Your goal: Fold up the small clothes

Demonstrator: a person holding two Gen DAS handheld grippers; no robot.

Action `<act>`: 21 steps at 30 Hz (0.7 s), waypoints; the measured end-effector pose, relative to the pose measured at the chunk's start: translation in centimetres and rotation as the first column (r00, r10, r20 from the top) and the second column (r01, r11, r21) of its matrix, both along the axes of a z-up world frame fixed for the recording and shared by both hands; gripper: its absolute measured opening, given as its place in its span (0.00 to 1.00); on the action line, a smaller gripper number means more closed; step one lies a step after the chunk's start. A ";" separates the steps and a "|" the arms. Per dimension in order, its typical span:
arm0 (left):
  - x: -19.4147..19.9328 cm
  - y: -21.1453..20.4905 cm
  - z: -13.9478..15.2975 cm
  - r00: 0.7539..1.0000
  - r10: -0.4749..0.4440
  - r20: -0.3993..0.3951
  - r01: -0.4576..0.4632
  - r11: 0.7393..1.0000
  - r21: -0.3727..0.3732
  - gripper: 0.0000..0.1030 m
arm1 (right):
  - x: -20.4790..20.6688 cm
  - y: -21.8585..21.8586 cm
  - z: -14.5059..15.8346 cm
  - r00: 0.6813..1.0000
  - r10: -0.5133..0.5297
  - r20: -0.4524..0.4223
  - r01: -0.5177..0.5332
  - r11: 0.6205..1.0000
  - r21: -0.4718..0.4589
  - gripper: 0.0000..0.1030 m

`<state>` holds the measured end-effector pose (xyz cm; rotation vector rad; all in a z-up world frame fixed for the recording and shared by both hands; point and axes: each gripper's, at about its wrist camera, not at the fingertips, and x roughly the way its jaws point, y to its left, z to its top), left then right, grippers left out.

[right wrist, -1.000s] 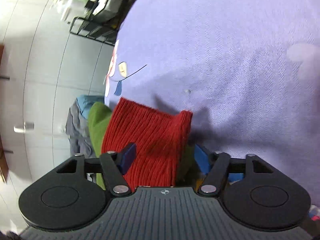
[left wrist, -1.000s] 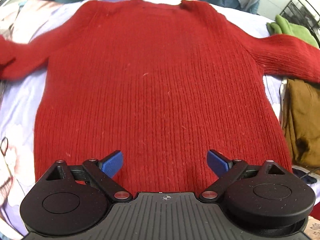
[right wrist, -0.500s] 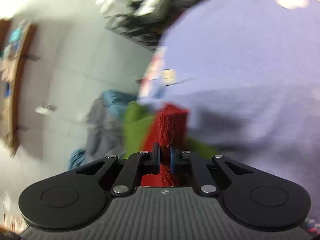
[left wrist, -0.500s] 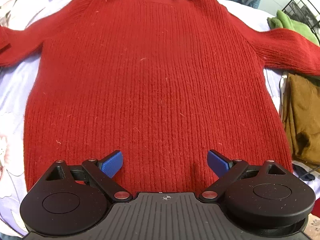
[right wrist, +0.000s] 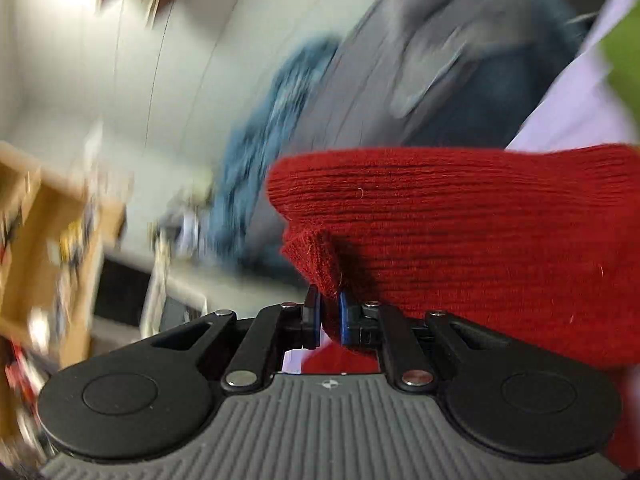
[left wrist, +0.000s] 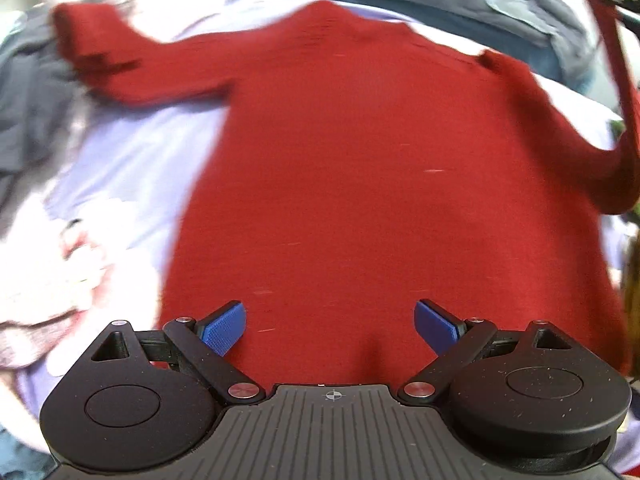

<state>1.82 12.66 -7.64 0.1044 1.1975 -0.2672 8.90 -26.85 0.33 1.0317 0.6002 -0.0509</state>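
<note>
Red knit sweater [left wrist: 360, 184] flat on lavender sheet [left wrist: 132, 160]. Right gripper [right wrist: 329, 318] clamped on sleeve cuff [right wrist: 320, 264], lifted. Left gripper [left wrist: 330, 326] jaws apart over hem. Soft, limp, stretchy; best pinched at edges

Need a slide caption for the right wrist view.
Right tongs shut on the cuff of the red ribbed knit sweater, sleeve lifted.

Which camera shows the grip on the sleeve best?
The right wrist view: the right gripper is shut on the sleeve, knit pinched between its fingers. The left wrist view shows only the sleeve lifted at the far right edge, blurred.
</note>
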 end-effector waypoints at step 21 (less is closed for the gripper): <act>5.6 4.1 -1.3 0.998 0.055 -0.026 -0.056 0.998 -0.037 1.00 | 4.0 15.2 -9.4 0.922 0.303 -0.239 -0.334 0.937 -0.101 0.72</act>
